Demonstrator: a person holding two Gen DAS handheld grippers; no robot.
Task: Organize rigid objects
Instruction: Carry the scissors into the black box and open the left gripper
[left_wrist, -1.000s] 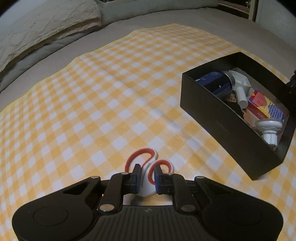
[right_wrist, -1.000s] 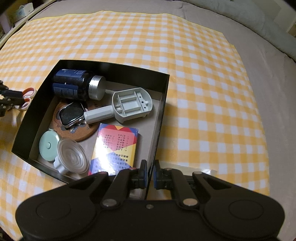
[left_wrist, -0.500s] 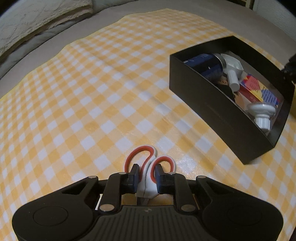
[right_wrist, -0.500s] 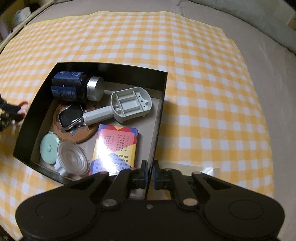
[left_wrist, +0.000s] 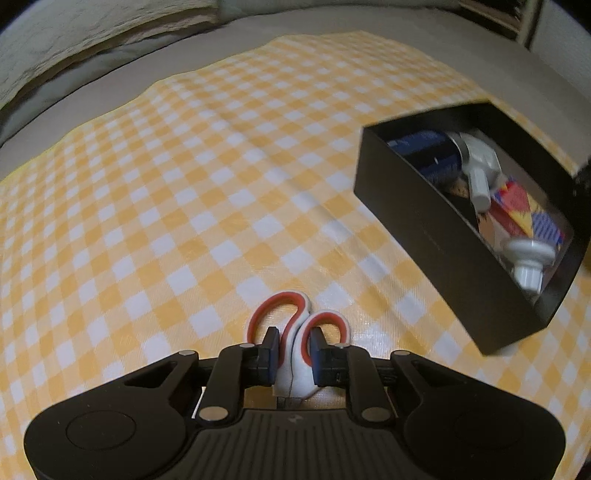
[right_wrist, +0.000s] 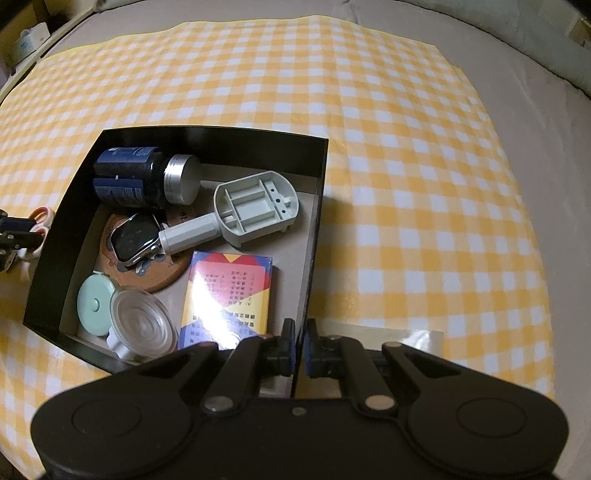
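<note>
My left gripper (left_wrist: 294, 354) is shut on the white neck of red-and-white scissors (left_wrist: 295, 321), just above the checked cloth; their blades are hidden under the gripper. A black open box (left_wrist: 424, 229) stands to the right. My right gripper (right_wrist: 299, 347) is shut on the near right wall of that box (right_wrist: 48, 266). Inside lie a dark blue jar (right_wrist: 129, 177), a grey handled plastic piece (right_wrist: 255, 206), a colourful card pack (right_wrist: 229, 295), a clear suction cup (right_wrist: 142, 328) and a mint round case (right_wrist: 92, 306). The left gripper (right_wrist: 14, 236) with the scissors (right_wrist: 40, 216) shows left of the box.
A yellow-and-white checked cloth (left_wrist: 166, 221) covers a grey bed. Pillows (left_wrist: 74, 44) lie along the far edge. A clear plastic strip (right_wrist: 406, 336) lies on the cloth right of my right gripper. Bare grey bedding (right_wrist: 535, 147) lies beyond the cloth's right edge.
The left wrist view has rolled a little, so the box sits higher and further right in it. Scissors stay gripped. The right view is nearly the same.
</note>
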